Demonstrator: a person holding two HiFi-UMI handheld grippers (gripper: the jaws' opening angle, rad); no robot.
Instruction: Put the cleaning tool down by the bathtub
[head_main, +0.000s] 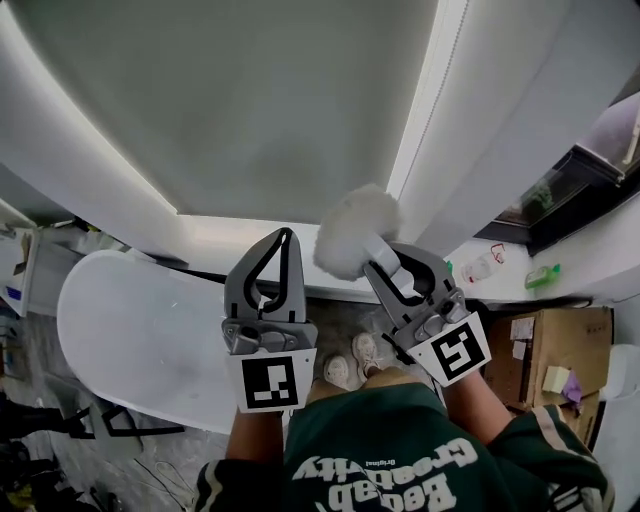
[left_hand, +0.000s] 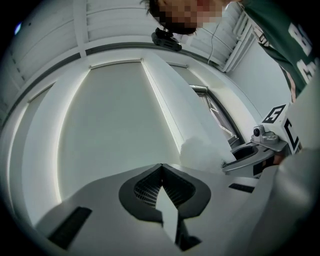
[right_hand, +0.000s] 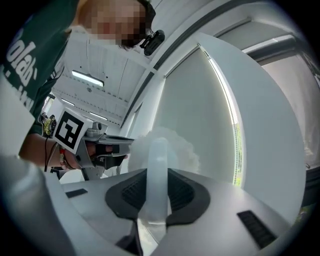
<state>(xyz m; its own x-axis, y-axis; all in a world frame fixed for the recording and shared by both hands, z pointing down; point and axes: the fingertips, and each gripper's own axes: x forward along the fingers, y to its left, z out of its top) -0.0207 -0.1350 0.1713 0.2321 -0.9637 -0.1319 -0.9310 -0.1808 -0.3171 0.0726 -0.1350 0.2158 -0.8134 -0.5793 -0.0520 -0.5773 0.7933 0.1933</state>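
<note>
The cleaning tool has a fluffy white head (head_main: 352, 232) on a pale translucent handle (right_hand: 157, 170). My right gripper (head_main: 385, 262) is shut on that handle, and the head sticks out past its tips (right_hand: 172, 145). It is held up in the air, in front of the person's chest. My left gripper (head_main: 288, 236) hangs just to its left, shut, tips touching (left_hand: 161, 166) and nothing between them. In the left gripper view the fluffy head (left_hand: 200, 152) shows at the right. The white oval bathtub (head_main: 120, 320) lies low at the left, below both grippers.
The person's shoes (head_main: 355, 360) stand on the grey floor beside the tub. A cardboard box (head_main: 545, 350) sits at the right, and a green bottle (head_main: 541, 276) lies on a white ledge under a dark window frame (head_main: 580, 190). Clutter and cables lie at the far left.
</note>
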